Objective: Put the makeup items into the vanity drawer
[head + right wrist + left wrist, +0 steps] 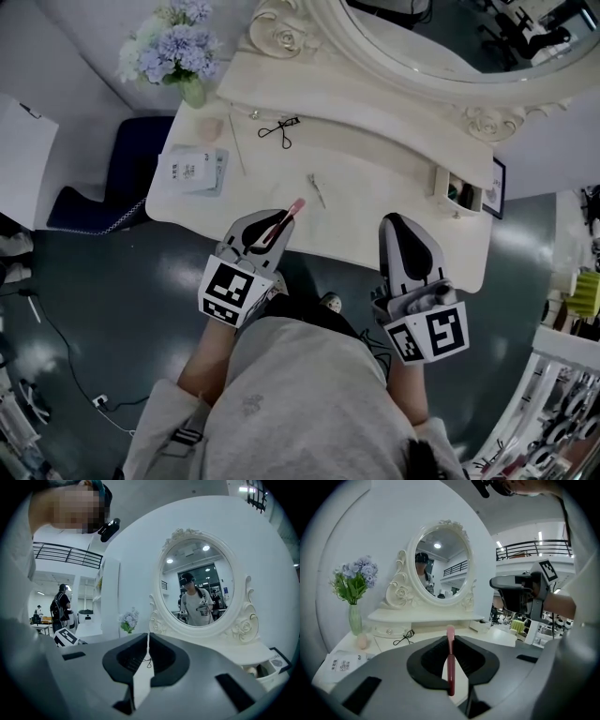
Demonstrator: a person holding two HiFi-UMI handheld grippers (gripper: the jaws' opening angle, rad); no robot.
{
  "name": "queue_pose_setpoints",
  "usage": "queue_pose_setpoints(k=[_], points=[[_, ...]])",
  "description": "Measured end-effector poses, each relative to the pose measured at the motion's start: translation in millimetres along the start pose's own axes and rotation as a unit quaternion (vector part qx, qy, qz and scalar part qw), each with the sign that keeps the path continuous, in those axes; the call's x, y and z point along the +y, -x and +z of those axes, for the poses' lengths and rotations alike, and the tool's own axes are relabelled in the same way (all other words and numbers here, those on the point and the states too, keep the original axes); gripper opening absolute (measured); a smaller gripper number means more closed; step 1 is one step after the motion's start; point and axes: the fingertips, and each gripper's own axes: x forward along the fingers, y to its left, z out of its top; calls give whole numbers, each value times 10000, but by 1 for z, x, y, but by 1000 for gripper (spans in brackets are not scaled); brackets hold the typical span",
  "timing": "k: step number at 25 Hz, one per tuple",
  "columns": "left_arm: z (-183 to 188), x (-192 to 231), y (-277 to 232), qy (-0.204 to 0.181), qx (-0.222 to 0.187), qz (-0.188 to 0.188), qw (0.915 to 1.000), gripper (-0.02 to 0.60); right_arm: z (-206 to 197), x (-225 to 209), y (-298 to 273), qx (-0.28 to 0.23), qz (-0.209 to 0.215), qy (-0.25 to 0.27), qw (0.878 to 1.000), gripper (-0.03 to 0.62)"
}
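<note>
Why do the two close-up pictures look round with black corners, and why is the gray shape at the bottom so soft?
Left gripper view: wide-angle lens rounds the image and darkens corners; the left hand-held gripper sits too near to focus, though its pink stick looks fairly sharp. Right gripper view: same warp, lamp glare in the mirror. Head view: dimmer, the vanity table bows at its edges.

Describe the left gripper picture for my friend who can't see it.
The left gripper pinches a thin pink makeup stick. Behind it stands a white vanity with an oval mirror, and purple flowers in a vase at the left.
</note>
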Motion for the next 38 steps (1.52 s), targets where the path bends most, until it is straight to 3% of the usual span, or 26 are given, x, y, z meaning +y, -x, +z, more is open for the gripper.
queue_pose_setpoints(k=[7, 12, 21, 26, 30, 38], points=[[28, -15, -2, -11, -383, -249, 9990, 58, 0, -5, 10, -73, -127, 36, 9999, 26], [53, -34, -13, -245, -651, -505, 9963, 58, 3, -16, 23, -187, -294, 55, 9994, 25], [107, -84, -46, -501, -1158, -815, 9887, 58, 17, -62, 60, -400, -537, 115, 9977, 25], [117, -121, -72, -399, -923, -944, 9904, 58, 23, -102, 86, -486, -695, 113, 9963, 25], [135, -151, -96, -572, -1227, -1079, 9849, 58, 27, -134, 112, -555, -887, 106, 9945, 25], [141, -202, -140, -683, -1153, -1295, 9825, 58, 24, -193, 155, -672, -1184, -35, 9907, 25]])
